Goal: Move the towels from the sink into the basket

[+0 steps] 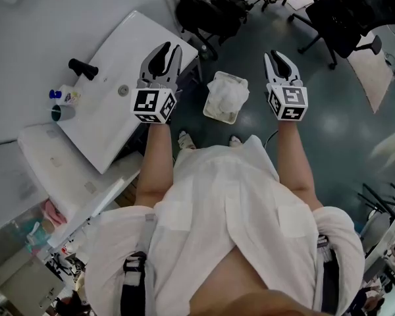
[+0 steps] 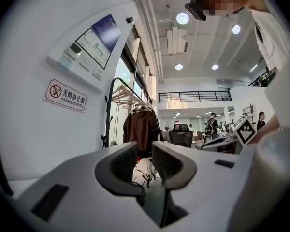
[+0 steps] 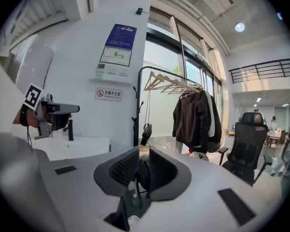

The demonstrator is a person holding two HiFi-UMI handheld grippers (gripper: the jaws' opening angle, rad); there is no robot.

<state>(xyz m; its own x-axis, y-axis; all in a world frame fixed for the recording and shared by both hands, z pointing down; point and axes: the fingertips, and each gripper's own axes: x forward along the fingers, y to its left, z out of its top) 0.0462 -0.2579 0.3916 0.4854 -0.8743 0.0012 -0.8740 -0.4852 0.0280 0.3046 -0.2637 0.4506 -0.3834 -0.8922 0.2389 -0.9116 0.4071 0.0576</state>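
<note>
Towels [image 1: 228, 92], white and bunched, sit in the basket [image 1: 214, 115] on the dark floor, upper centre of the head view. How many towels is hard to tell, since the folds merge. Basket falls outside both gripper views.

Sink [image 1: 112, 120] at upper left, tilted in frame, black faucet [image 1: 83, 68] at its far side. Left gripper [image 1: 172, 46] and its marker cube cover the sink's right edge. Its jaws stand slightly apart with nothing between them. Right gripper [image 1: 277, 53] is right of the basket, not touching it. Its jaws have a narrow gap and are empty too.

Cup [image 1: 62, 112] on the ledge left of the sink. Shoes [image 1: 184, 139] are just below the basket. Office chairs [image 1: 345, 12] at upper right, partly cut off. Coat rack with a brown jacket [image 3: 193, 120] is ahead in the right gripper view, and a no-smoking sign [image 2: 66, 95] is on the wall in the left gripper view.
</note>
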